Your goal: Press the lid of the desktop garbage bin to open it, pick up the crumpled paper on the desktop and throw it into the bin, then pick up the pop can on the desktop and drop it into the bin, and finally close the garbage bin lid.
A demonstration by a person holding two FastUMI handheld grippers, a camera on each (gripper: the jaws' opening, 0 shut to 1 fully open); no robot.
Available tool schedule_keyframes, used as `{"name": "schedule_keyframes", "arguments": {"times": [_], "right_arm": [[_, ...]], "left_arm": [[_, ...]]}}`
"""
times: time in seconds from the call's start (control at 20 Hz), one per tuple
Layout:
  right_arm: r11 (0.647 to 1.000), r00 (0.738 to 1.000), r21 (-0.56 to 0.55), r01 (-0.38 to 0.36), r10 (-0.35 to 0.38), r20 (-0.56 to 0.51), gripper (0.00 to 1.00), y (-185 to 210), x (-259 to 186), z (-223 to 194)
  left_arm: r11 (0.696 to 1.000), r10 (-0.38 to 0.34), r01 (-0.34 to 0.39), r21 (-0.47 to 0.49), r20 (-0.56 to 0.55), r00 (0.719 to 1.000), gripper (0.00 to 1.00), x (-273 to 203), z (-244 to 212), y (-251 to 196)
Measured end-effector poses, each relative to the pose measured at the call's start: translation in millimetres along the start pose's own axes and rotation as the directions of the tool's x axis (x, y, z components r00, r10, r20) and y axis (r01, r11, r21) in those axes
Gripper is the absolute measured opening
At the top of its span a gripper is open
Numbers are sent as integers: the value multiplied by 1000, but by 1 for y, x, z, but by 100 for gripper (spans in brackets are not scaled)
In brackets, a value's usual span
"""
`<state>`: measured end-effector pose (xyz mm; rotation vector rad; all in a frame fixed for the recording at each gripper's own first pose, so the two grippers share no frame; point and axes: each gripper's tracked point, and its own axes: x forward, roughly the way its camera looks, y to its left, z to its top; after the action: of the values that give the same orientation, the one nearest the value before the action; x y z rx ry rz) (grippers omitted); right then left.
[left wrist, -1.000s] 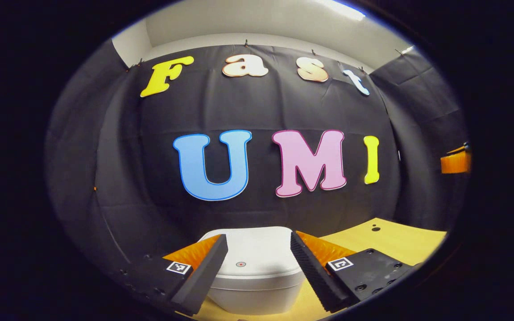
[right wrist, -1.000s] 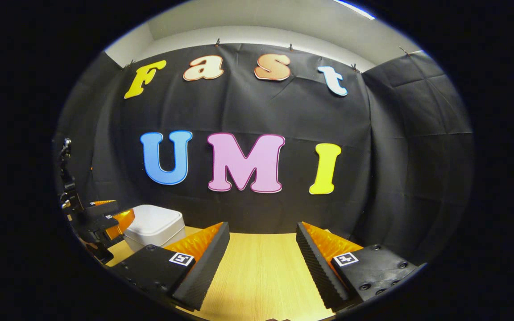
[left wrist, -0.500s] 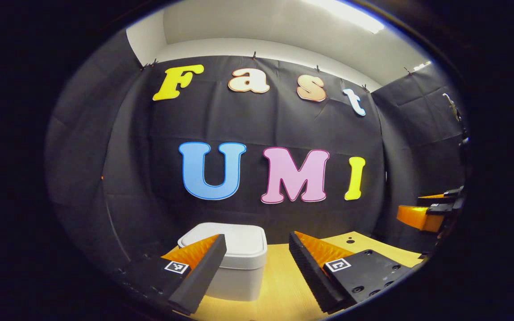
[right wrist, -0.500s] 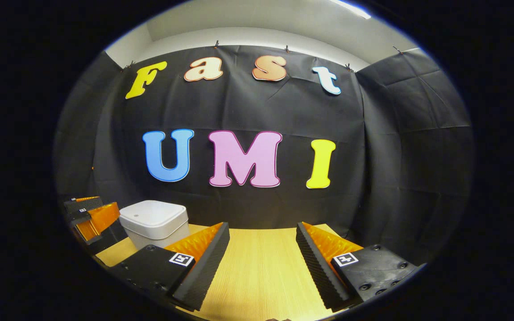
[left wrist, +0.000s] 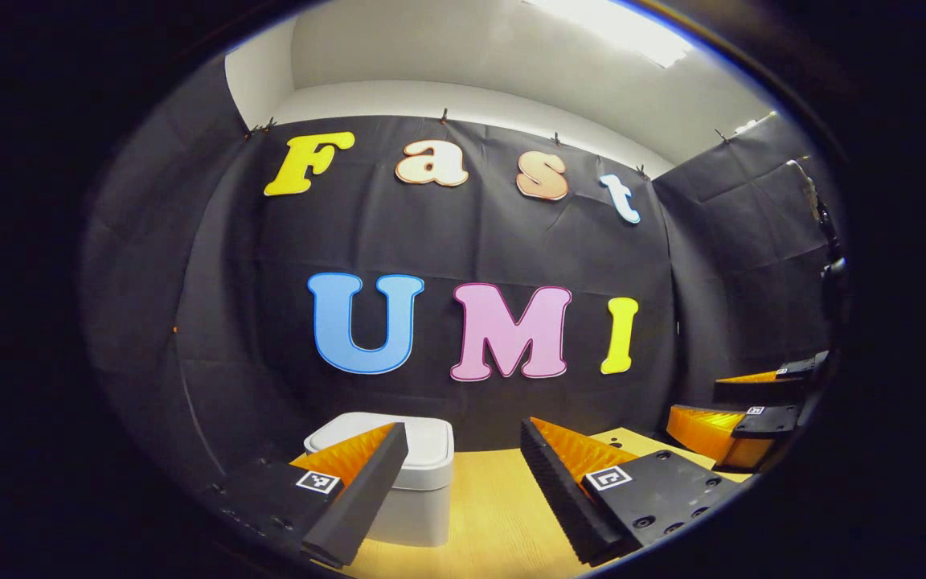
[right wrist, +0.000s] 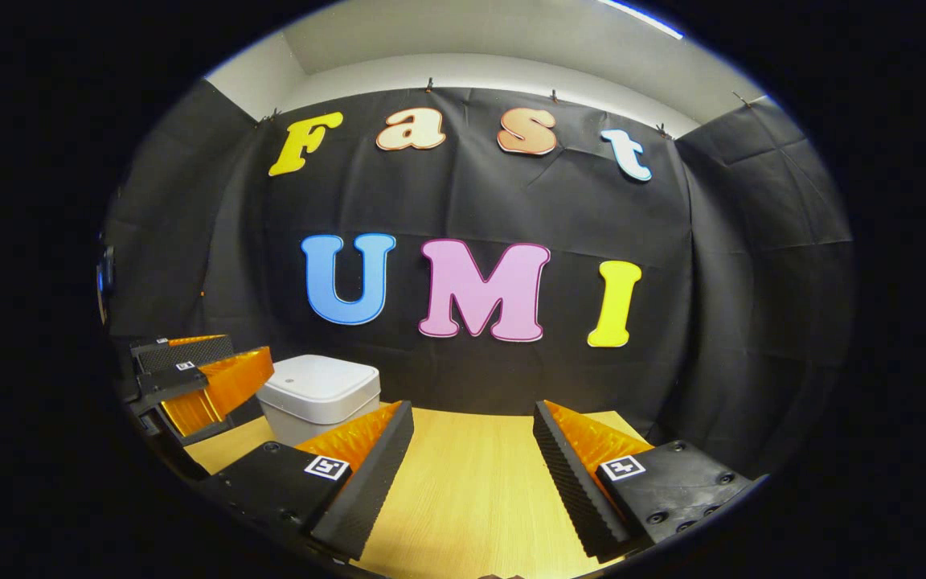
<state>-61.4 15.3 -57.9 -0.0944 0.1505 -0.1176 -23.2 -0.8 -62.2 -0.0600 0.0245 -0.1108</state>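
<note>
At the lower left of the left gripper view, a small white plastic garbage bin with rounded corners (left wrist: 423, 482) stands on the pale wooden counter (left wrist: 495, 515), its lid down and flat. The left gripper (left wrist: 463, 490) hangs above the counter with its jaws spread wide apart and nothing between them; its left finger overlaps the bin's near corner in the frame, though whether they touch cannot be told. At the right edge of that view the right gripper (left wrist: 740, 410) appears, well apart from the bin.

Low in the right gripper view, the right gripper (right wrist: 471, 474) also has its jaws wide apart over bare counter (right wrist: 471, 498), holding nothing. The bin (right wrist: 318, 394) sits left of centre, lid closed, with the left gripper (right wrist: 190, 378) just beside it at the left edge.
</note>
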Motion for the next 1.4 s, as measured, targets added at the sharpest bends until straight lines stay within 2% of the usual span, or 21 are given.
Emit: {"name": "schedule_keyframes", "arguments": {"times": [0.4, 0.8, 1.4], "right_arm": [[1000, 1000, -1, 4, -4, 11, 97, 3, 3, 3], [999, 999, 0, 37, -37, 13, 97, -11, 7, 7], [998, 998, -9, 61, -60, 30, 97, -13, 13, 19]], "left_arm": [[1000, 7, -7, 9, 6, 1000, 95, -1, 1, 11], [1000, 24, -24, 12, -13, 1000, 95, 2, -7, 23], [1000, -15, 15, -6, -50, 999, 95, 11, -31, 14]]}}
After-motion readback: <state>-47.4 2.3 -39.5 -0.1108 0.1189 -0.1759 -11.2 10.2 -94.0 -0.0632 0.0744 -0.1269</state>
